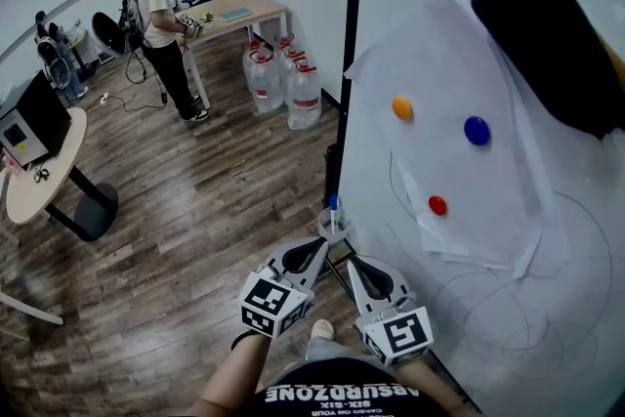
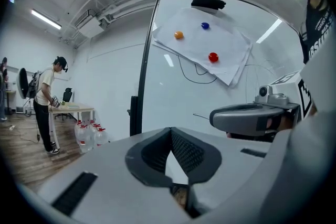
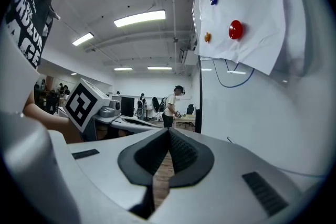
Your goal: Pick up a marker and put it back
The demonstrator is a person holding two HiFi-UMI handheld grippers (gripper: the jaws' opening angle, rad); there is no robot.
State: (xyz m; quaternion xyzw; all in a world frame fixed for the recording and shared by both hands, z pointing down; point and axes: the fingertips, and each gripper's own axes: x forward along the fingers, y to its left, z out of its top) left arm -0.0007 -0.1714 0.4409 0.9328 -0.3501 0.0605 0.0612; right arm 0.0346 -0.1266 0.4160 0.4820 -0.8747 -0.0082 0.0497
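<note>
A marker with a blue cap (image 1: 333, 203) stands upright at the whiteboard's (image 1: 547, 308) left edge, close in front of me. My left gripper (image 1: 328, 231) has its tips right at the marker's lower end. In the left gripper view the left gripper (image 2: 170, 131) is shut, with the pads meeting and no marker between them. My right gripper (image 1: 350, 261) hangs just to the right and slightly nearer. It is also shut, and in the right gripper view the right gripper (image 3: 168, 131) holds nothing.
White paper sheets (image 1: 459, 63) are pinned to the board by orange (image 1: 402, 107), blue (image 1: 477, 130) and red (image 1: 437, 205) magnets. A black cloth (image 1: 547, 34) hangs at the top. Water jugs (image 1: 283, 83), a person (image 1: 166, 24) at a desk, and a round table (image 1: 44, 171) stand on the wood floor.
</note>
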